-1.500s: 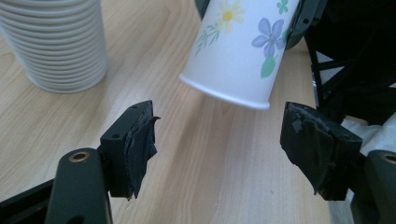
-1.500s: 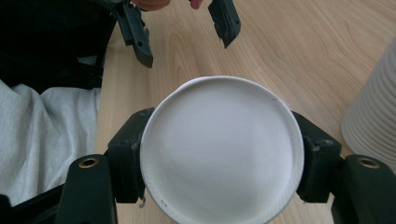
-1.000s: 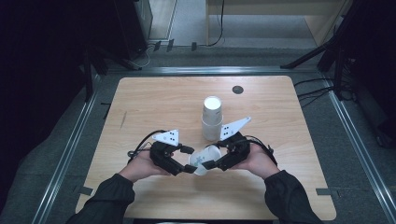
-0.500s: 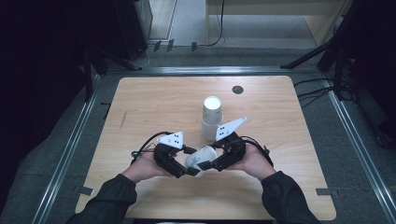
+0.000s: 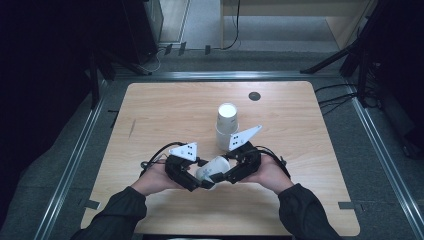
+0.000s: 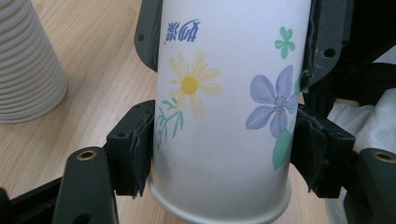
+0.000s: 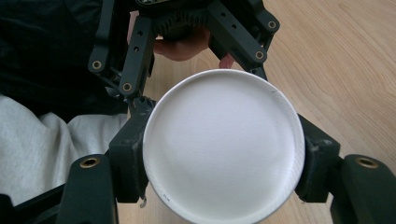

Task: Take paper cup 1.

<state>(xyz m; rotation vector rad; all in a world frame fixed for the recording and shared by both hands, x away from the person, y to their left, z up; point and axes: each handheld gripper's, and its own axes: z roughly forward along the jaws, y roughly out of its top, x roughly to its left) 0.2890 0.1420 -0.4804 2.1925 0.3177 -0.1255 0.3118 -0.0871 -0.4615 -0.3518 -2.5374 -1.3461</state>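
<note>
Paper cup (image 5: 212, 170) lies sideways above the counter (image 5: 150, 115) near the cup stack (image 5: 226, 125). Left gripper (image 5: 199, 181), its jaws just closing, and right gripper (image 5: 226, 175) both clamp it. Judged light, thin-walled, crushable; hold near the stiffer base, gently.

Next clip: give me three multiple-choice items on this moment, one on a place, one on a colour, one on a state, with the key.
1. Where does the stack of cups stand?
A. beyond the two grippers on the table
B. on the floor
C. in the person's lap

2. What colour is the daisy on the paper cup?
A. red
B. yellow
C. black

3. How is that cup held?
A. by neither
B. lying loose on the table
C. by the left hand-held gripper and the right hand-held gripper

Key: A, the high view shows it farther up the tabletop; B, yellow petals in the left gripper view; C, pads press its sides in both gripper views.
</note>
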